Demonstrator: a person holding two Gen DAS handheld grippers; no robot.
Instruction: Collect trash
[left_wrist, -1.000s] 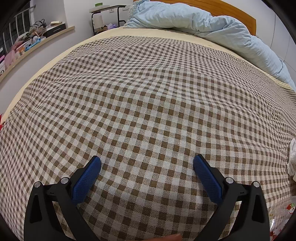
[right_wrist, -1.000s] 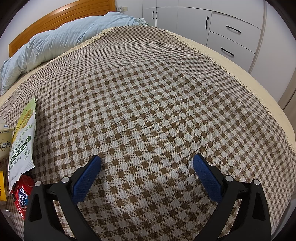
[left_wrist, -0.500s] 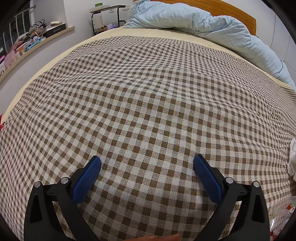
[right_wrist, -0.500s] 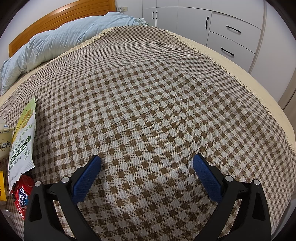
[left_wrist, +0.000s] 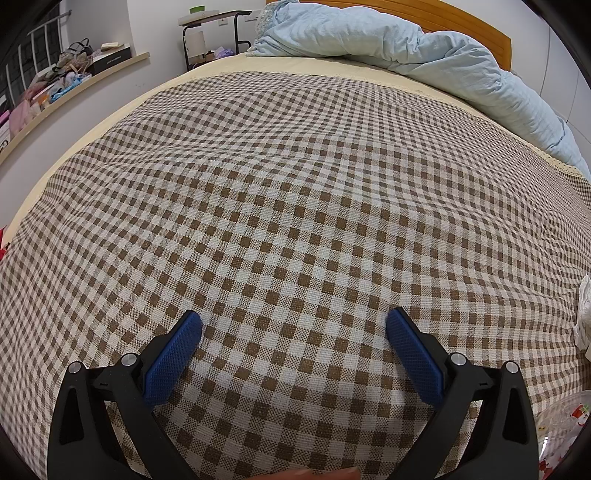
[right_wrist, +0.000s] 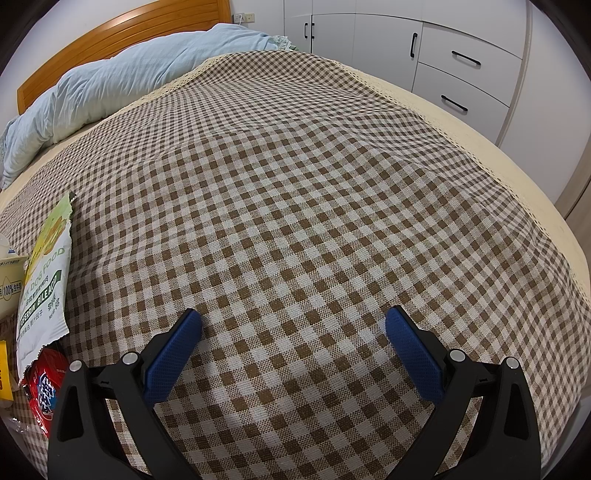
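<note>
Trash lies at the left edge of the right wrist view: a white and green dog food bag (right_wrist: 44, 284), a red wrapper (right_wrist: 44, 384) under its lower end, a small carton (right_wrist: 11, 277) and a yellow piece (right_wrist: 4, 373). My right gripper (right_wrist: 293, 325) is open over bare checked cloth, to the right of that pile. My left gripper (left_wrist: 293, 325) is open too, nothing between its blue pads. At the right edge of the left wrist view lie a crumpled white paper (left_wrist: 583, 317) and a clear plastic wrapper (left_wrist: 557, 435).
A brown checked blanket (left_wrist: 295, 184) covers the bed. A light blue duvet (left_wrist: 424, 48) is bunched by the wooden headboard (right_wrist: 110, 37). A cluttered shelf (left_wrist: 55, 88) runs along the left wall, white cabinets (right_wrist: 443, 55) stand past the bed's right side. A fingertip (left_wrist: 317, 474) shows at the bottom edge.
</note>
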